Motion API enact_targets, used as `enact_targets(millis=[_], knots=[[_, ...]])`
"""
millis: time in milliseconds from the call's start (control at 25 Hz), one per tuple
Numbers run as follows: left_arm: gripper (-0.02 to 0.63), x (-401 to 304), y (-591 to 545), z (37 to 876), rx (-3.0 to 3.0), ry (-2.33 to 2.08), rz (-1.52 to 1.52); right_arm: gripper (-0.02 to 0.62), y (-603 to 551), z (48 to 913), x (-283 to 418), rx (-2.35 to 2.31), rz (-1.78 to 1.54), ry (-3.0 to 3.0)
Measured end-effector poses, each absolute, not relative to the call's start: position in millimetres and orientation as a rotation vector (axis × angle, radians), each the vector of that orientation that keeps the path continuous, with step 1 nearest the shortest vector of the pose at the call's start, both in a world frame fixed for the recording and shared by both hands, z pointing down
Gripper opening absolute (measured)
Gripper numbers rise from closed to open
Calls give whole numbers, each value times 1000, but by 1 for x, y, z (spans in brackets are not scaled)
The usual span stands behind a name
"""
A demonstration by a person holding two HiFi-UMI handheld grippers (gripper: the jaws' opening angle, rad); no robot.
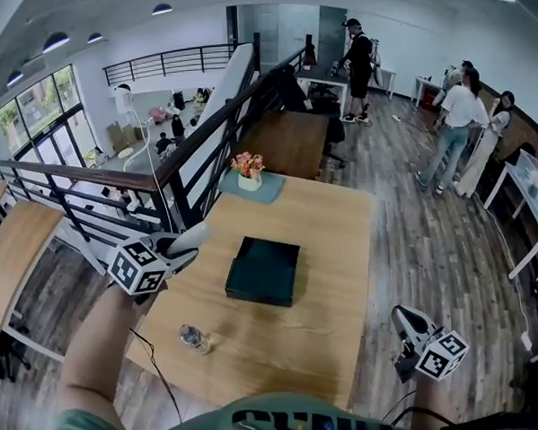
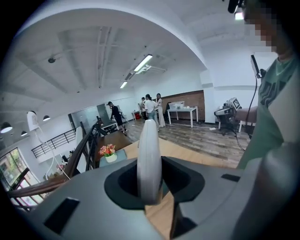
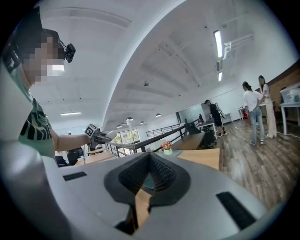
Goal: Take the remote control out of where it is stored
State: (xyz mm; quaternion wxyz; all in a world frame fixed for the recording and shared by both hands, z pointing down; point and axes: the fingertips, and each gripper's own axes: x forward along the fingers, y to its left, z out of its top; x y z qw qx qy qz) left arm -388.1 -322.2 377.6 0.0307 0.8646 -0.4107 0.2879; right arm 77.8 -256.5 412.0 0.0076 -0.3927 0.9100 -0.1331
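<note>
Slippage — remote control (image 2: pixel 149 154) is clenched edge-on in left claw (image 1: pixel 177 253), right claw (image 3: pixel 149 174) closed empty — drop could be caused by jolts.

Light wood table (image 1: pixel 343 251), long one. Pot of pink-orange flowers (image 1: pixel 248 168) sits on teal mat (image 1: pixel 269 190) at far end. Small clear bottle (image 1: pixel 194 338) near front left corner. Black railing (image 1: pixel 202 137) along left side, darker table (image 1: pixel 292 141) behind. Few people (image 1: pixel 458 128) standing on plank floor (image 1: pixel 414 238) off to right, person in black (image 1: pixel 360 56) further back.
</note>
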Motion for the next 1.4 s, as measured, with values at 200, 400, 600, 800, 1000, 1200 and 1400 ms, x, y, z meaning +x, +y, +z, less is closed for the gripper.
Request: enact_targets(millis=[200,400,600,800,1000,1200,1400], knots=[[110,-353,-266,348,2658,-1384,764,6,-234,407,137,-1239,-382,2851],[110,-307,-220,331,2667,-1425,628,6,-217,402,186,-1263,-366,2832],[110,-261,-163,331,2662,-1434,526,6,-198,399,214,-1198,-353,2872],[110,-225,-101,349,2623,-1427,491,6,-175,410,222,-1116,-406,2893],[110,-201,-65,365,2564,-1431,482,6,-162,422,221,-1024,-463,2895],[110,-180,-49,368,2564,-1402,488,6,-154,429,218,-976,-497,2879],[110,-177,-41,369,2598,-1357,450,6,-144,434,206,-981,-520,2878]])
